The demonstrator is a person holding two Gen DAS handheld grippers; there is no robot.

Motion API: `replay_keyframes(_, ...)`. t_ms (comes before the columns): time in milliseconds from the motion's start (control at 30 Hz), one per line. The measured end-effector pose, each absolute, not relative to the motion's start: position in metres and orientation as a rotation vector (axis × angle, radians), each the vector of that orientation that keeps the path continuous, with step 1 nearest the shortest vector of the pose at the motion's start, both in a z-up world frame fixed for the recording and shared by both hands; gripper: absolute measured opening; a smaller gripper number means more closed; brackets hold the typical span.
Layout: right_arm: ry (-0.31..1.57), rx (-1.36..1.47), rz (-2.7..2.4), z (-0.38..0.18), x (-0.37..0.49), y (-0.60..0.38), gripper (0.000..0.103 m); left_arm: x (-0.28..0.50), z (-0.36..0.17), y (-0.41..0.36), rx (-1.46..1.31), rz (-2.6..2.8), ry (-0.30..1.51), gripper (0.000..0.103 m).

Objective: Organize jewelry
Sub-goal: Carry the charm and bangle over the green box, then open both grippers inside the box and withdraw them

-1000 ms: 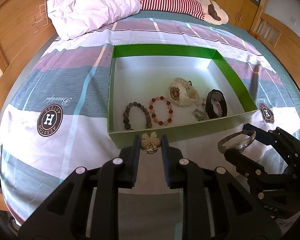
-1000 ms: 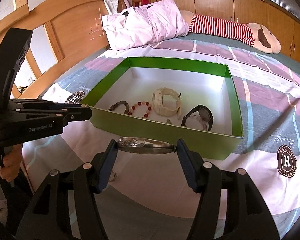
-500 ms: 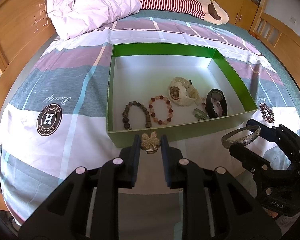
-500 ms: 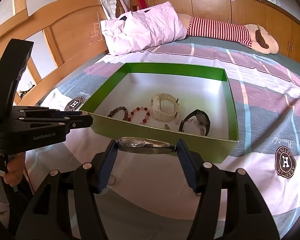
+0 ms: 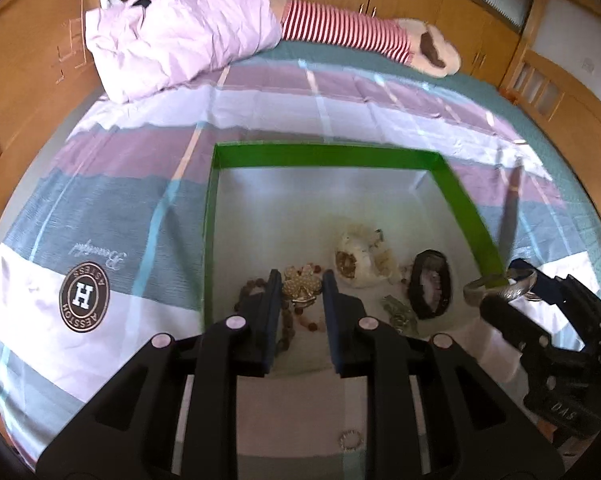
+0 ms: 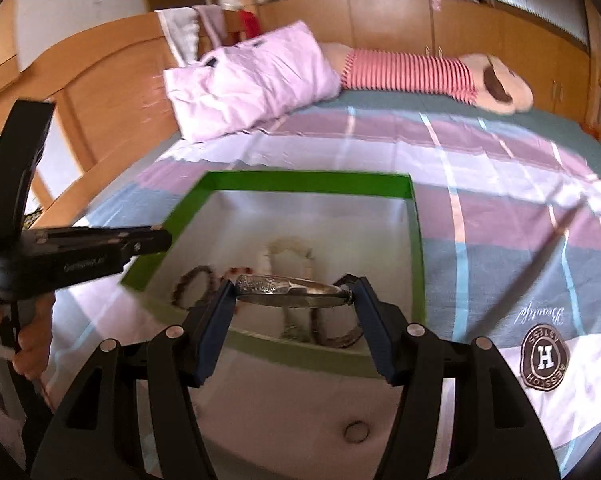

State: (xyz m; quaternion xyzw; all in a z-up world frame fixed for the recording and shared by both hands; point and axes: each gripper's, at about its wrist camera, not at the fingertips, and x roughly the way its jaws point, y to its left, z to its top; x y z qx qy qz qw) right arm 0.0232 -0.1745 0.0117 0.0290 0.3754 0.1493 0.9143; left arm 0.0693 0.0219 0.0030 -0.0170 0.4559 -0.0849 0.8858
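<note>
Both grippers are carrying stuff rn. Left gripper [image 5: 298, 294] is pinching a gold flower brooch [image 5: 301, 289] w/ its fingers [image 5: 271, 304] nearly together, since the thing's small, and it's hanging over the near-left part of the green box [image 5: 324, 154], right above the dark bead bracelet [image 5: 249, 300] and red bead bracelet [image 5: 309, 322] lying just under and ahead of the fingertips. Right gripper [image 6: 292, 292] is holding a silver bangle [image 6: 290, 289] flat, fingers spread wide and clamped on its two ends, prob bc that's the only way to grip a hoop that size. It's hovering over the box's near wall; the white watch [image 6: 286, 256] is sitting inside, just beyond the fingers. Black watch [image 5: 430, 289] is off to the right of the left fingers. A small ring [image 5: 350, 439] is lying on the bed [image 5: 100, 216] below the grippers, outside the box, so imo that one's not sorted yet. Frames are kinda blurry.
</note>
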Motion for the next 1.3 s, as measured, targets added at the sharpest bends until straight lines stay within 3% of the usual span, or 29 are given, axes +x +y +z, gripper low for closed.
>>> replay_keyframes(967,0.823,-0.001,0.253,-0.019,0.041,-0.172,0.062,0.074,-0.029,-0.007,0.096,-0.147,0.982,0.022)
replay_keyframes(1100,0.789,0.013,0.267,-0.007,0.034,-0.173,0.077,0.074,-0.025,-0.005,0.082,-0.141,0.963,0.051)
replay_keyframes(1133,0.783,0.011,0.271,-0.004,0.031,-0.173,0.078,0.072,-0.022,-0.005,0.075,-0.146,0.955,0.053)
replay_keyframes(1200,0.795,-0.003,0.283,0.004,0.025,-0.174,0.078,0.068,-0.018,-0.004,0.073,-0.161,0.96,0.052)
replay_keyframes(1300,0.849,-0.028,0.285,0.016,0.005,-0.184,0.078,0.049,-0.01,-0.005,0.082,-0.202,1.004,0.037)
